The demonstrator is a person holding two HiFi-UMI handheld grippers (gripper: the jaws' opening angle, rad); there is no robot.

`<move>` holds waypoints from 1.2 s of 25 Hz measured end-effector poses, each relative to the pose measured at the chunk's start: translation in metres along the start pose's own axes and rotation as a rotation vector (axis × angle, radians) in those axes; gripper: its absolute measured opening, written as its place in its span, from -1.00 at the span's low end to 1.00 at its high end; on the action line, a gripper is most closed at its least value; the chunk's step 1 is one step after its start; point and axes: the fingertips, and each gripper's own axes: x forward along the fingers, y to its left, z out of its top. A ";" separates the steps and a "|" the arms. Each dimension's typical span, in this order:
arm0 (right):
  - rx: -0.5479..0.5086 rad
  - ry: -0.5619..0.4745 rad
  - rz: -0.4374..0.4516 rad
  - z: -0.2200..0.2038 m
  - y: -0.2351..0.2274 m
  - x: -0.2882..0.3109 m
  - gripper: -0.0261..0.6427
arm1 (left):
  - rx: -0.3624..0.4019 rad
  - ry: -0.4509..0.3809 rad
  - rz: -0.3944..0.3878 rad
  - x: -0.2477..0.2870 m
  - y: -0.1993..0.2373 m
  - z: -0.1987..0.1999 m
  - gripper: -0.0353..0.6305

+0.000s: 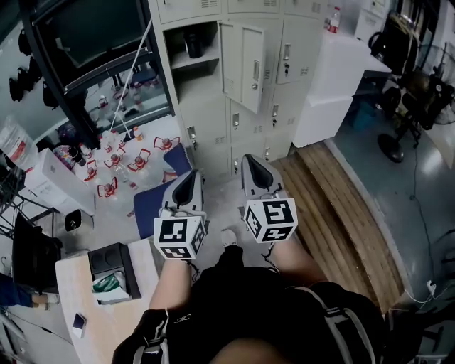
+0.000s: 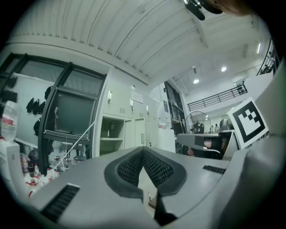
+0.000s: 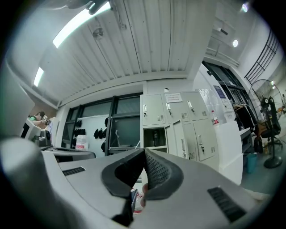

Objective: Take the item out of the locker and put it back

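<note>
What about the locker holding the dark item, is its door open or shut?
Open: the locker door stands swung out to the side, and the dark item shows inside the uncovered compartment.

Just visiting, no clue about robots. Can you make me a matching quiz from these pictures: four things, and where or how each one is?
Things:
1. dark container
2. locker door
3. red-labelled bottle
4. right gripper

Places or states:
A. jaws shut, nothing held
B. on top of the white cabinet
C. swung open
D. on the shelf of the open compartment

Pairs: 1-D, 2-C, 3-B, 4-A.
</note>
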 end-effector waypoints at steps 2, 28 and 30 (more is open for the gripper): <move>0.000 -0.006 -0.009 -0.003 -0.008 0.007 -0.88 | 0.011 -0.002 -0.011 0.010 0.000 -0.003 -0.86; -0.011 0.013 -0.005 -0.030 -0.123 0.264 -0.88 | -0.018 -0.010 -0.029 0.282 0.103 -0.013 -0.86; -0.013 0.010 0.008 -0.030 -0.129 0.299 -0.88 | -0.020 -0.018 -0.016 0.309 0.123 -0.010 -0.86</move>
